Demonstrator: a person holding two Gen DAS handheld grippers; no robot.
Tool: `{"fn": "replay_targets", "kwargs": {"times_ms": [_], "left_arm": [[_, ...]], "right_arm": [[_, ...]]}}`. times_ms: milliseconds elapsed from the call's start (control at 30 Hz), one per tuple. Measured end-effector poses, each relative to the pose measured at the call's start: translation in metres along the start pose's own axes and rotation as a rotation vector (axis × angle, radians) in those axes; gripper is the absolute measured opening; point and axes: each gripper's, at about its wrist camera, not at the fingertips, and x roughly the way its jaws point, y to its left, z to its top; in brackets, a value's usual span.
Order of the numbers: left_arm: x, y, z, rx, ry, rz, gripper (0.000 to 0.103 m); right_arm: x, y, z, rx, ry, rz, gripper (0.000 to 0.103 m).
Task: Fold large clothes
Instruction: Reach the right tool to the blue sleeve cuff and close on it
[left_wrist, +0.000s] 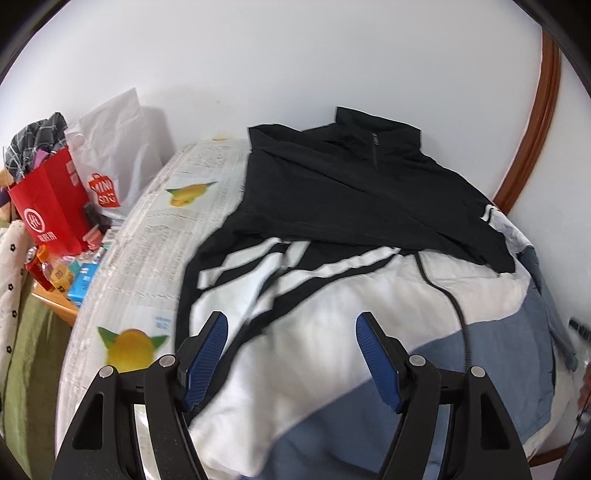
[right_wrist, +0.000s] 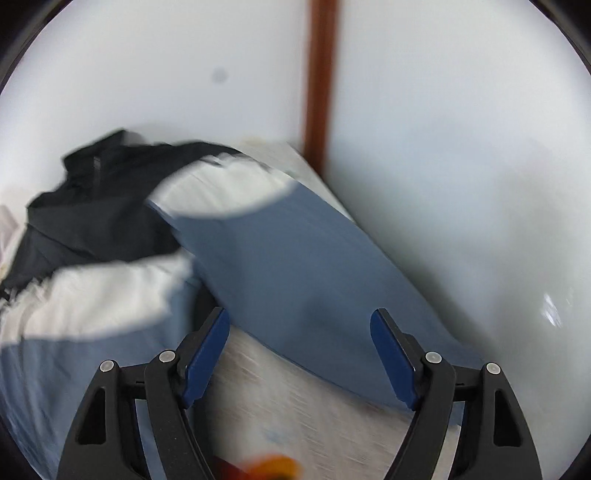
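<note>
Jacket (left_wrist: 332, 229) lies on the newspaper-covered counter (left_wrist: 147, 240), collar toward the wall. Partly folded: left sleeve (left_wrist: 258, 266) is crossed over the chest. Right sleeve (right_wrist: 295, 266) lies spread out to the side, not folded in. Left gripper (left_wrist: 291, 354) wide, empty, over the white panel. Right gripper (right_wrist: 299, 354) wide, empty, over the right sleeve. Left to do, likely: right sleeve, then body fold.

A red paper bag (left_wrist: 50, 206) and a white plastic bag (left_wrist: 114, 155) stand near a white wall (left_wrist: 295, 55).
</note>
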Motion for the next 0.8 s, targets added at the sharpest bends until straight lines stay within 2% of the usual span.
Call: {"fn": "replay_targets", "kwargs": {"times_ms": [100, 267, 500, 533, 567, 600, 633, 667, 800], "left_arm": [[0.001, -0.015, -0.003, 0.007, 0.009, -0.010, 0.071], [0.001, -0.033, -0.009, 0.021, 0.014, -0.002, 0.071], [0.004, -0.031, -0.017, 0.009, 0.039, 0.056, 0.071], [0.004, -0.028, -0.019, 0.002, 0.041, 0.057, 0.071], [0.005, -0.023, -0.021, -0.004, 0.045, 0.062, 0.071], [0.005, -0.020, -0.022, -0.007, 0.048, 0.069, 0.071], [0.006, -0.016, -0.024, -0.012, 0.053, 0.079, 0.071], [0.007, -0.009, -0.026, -0.019, 0.059, 0.091, 0.071], [0.011, 0.011, -0.031, -0.021, 0.073, 0.135, 0.071]], "right_arm": [[0.006, -0.028, -0.028, -0.022, 0.048, -0.034, 0.078], [0.021, -0.048, -0.057, -0.081, 0.089, -0.102, 0.078], [0.041, -0.066, -0.053, -0.087, 0.066, -0.186, 0.076], [0.043, -0.066, -0.050, -0.096, 0.060, -0.193, 0.065], [0.045, -0.063, -0.047, -0.109, 0.063, -0.201, 0.048], [0.047, -0.061, -0.044, -0.126, 0.068, -0.216, 0.038], [0.048, -0.059, -0.042, -0.138, 0.069, -0.221, 0.020], [0.048, -0.056, -0.039, -0.143, 0.068, -0.226, 0.007], [0.026, -0.050, -0.019, -0.107, -0.002, -0.235, 0.005]]}}
